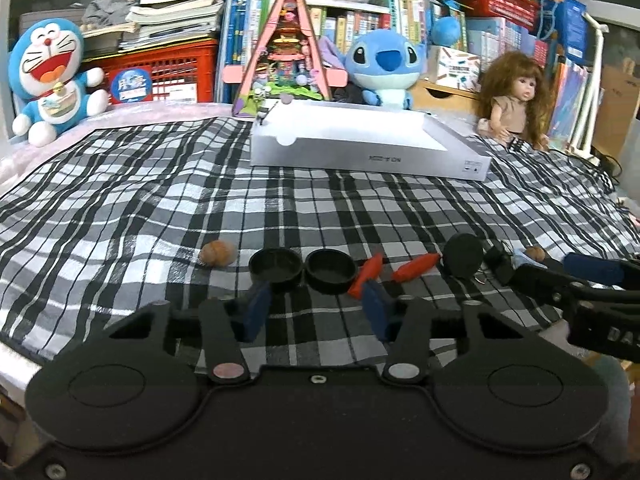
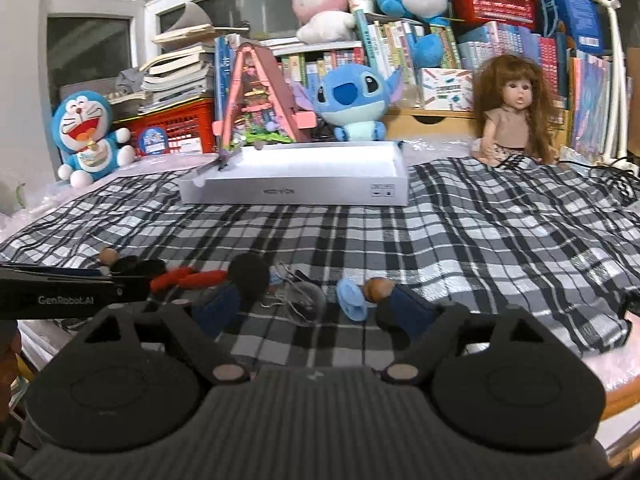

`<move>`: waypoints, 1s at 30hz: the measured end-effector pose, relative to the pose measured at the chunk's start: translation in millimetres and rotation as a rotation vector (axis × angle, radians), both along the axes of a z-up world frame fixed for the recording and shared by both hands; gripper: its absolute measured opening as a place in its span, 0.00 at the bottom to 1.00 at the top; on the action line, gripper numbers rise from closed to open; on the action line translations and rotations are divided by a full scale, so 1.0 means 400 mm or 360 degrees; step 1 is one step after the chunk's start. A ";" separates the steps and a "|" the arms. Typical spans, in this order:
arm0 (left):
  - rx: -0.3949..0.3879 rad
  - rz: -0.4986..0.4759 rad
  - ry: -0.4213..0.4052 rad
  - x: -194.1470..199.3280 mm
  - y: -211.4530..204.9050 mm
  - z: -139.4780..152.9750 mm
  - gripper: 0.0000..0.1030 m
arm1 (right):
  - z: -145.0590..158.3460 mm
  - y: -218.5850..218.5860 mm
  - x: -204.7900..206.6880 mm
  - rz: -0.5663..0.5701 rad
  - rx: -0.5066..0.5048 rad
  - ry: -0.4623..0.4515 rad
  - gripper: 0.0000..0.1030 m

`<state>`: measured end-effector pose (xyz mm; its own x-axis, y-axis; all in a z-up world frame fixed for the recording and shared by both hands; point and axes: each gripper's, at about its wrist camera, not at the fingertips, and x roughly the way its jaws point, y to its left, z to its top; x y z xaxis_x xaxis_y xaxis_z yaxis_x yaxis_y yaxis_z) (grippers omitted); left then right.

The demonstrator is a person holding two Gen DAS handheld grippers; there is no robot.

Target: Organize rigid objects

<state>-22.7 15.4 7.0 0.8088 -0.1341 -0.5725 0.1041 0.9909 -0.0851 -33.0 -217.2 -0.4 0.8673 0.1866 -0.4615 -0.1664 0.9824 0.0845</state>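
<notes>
Small objects lie in a row on the checked cloth near its front edge. In the left wrist view: a brown walnut (image 1: 217, 253), two black round lids (image 1: 275, 267) (image 1: 330, 270), two red pieces (image 1: 366, 273) (image 1: 416, 268) and a black disc (image 1: 464, 255). My left gripper (image 1: 316, 308) is open just in front of the lids and holds nothing. In the right wrist view my right gripper (image 2: 316, 304) is open around a clear wiry object (image 2: 298, 296), with a black disc (image 2: 249, 274), a light blue cap (image 2: 352, 294) and a brown nut (image 2: 378, 289) beside its fingers.
An open white box (image 1: 360, 152) lies at the far side of the cloth; it also shows in the right wrist view (image 2: 296, 192). Behind it stand a Doraemon plush (image 1: 50, 76), a pink toy house (image 1: 286, 48), a Stitch plush (image 1: 382, 66), a doll (image 1: 514, 100) and shelves of books.
</notes>
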 end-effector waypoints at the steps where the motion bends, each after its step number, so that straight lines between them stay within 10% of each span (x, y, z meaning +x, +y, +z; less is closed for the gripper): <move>1: 0.0000 -0.0005 0.0003 0.000 -0.001 -0.001 0.38 | -0.001 0.000 0.005 0.0000 0.0001 0.0014 0.77; 5: -0.0037 -0.0060 0.0027 0.003 -0.002 -0.004 0.23 | -0.011 -0.005 0.020 0.0019 0.0040 0.0068 0.59; 17: -0.0053 -0.0088 0.0034 0.038 -0.009 -0.013 0.23 | -0.011 -0.005 0.034 0.0090 0.0104 0.0089 0.38; 30: -0.0035 -0.0060 -0.0035 0.083 -0.020 -0.025 0.35 | -0.012 -0.002 0.035 0.0119 0.0113 0.0091 0.40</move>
